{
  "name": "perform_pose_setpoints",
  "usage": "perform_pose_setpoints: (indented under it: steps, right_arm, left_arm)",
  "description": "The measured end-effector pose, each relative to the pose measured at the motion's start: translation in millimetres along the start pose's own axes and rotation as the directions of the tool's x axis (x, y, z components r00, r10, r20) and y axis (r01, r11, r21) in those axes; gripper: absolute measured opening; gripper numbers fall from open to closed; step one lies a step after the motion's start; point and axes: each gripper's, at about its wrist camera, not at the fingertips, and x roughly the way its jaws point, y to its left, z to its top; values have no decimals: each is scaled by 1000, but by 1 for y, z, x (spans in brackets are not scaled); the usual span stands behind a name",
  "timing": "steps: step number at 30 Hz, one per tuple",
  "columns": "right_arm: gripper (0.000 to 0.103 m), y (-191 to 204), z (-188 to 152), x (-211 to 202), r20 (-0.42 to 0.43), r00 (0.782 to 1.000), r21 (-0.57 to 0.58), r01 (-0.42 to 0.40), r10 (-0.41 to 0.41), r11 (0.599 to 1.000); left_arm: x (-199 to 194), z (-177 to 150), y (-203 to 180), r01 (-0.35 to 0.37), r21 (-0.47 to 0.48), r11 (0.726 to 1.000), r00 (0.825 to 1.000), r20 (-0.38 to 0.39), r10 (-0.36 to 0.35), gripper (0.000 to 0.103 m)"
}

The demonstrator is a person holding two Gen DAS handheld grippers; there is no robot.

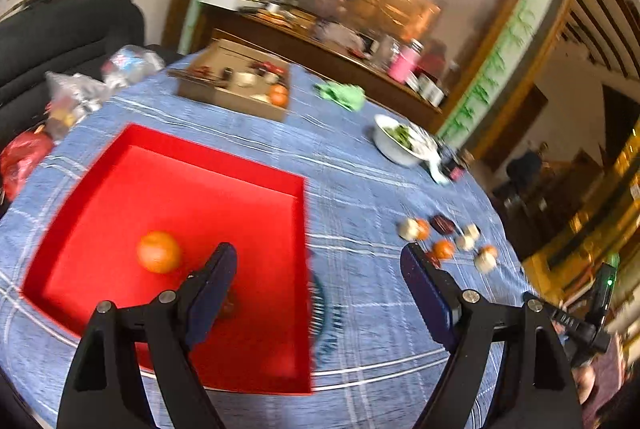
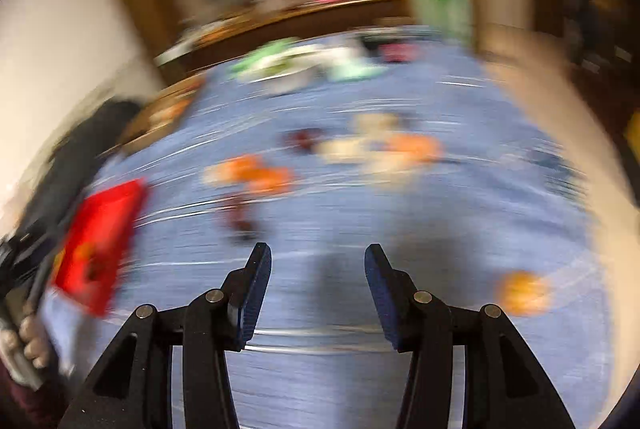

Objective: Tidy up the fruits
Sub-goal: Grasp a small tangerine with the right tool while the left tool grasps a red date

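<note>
Inside the red tray (image 1: 224,165), toward its near left part, lies one round orange fruit (image 1: 159,252), smooth-skinned and alone on the tray floor. More small fruits (image 1: 444,249), orange ones mixed with pale ones and a dark red one, sit in a loose cluster well to the right of the tray on the blue checked cloth that covers the surface (image 1: 352,197). The right wrist view is heavily motion-blurred, yet it shows one more orange fruit (image 2: 524,292) lying apart from that cluster, near the cloth's right edge.

The left hand-held gripper (image 1: 318,257) hangs over the tray's right rim with its jaws spread wide and nothing between them. The right hand-held gripper (image 2: 318,255) is above bare cloth, jaws apart and holding nothing.

Farther back on the surface stand a shallow cardboard box (image 1: 236,85) of small items, a crumpled green cloth (image 1: 342,95) and a white bowl (image 1: 396,143) of greens. Plastic bags (image 1: 80,93) lie at the left edge beside a dark sofa (image 1: 68,25). Behind, a long wooden sideboard (image 1: 320,49) carries clutter beneath a large mirror with a bright lamp glare.
</note>
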Motion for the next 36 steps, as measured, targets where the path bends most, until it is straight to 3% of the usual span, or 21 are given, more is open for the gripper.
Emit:
perform_pose_setpoints:
  steps: [3,6,10,16,18,21,27,30,36]
  right_arm:
    - [53,-53,-5,-10,-7,996,62,95,-94,994]
    - [53,-73,-10,-2,-23,993,93,121,-120,988]
    - [53,-66,-11,-2,16,983,34,184,-185,982]
    - [53,-78,-13,10,15,968,-19,251,-251,968]
    - [51,-89,-14,15,-16,974,11,228,-227,974]
    - [34,-97,-15,16,-31,981,45,194,-193,980]
    - [34,-94,-17,12,-16,990,66,144,-143,987]
    - [34,-84,-10,8,10,995,66,94,-95,993]
    - [34,-30,20,23,28,994,21,-103,102,994]
  left_arm:
    - [19,-7,-25,6,47,999,999,-53,-4,83]
    - [32,-14,-48,12,87,996,996,-90,-4,83]
    - [42,-24,-77,16,170,985,993,-116,4,74]
    - [69,-31,-102,19,205,979,984,-177,18,74]
    - [79,-34,-109,25,216,976,979,-202,19,74]
    - [96,-34,-120,53,222,974,975,-223,-2,74]
    - [134,-39,-136,59,223,973,956,-293,9,74]
    - [134,-41,-137,52,224,973,959,-285,15,74]
    - [128,-33,-120,27,165,986,963,-270,18,74]
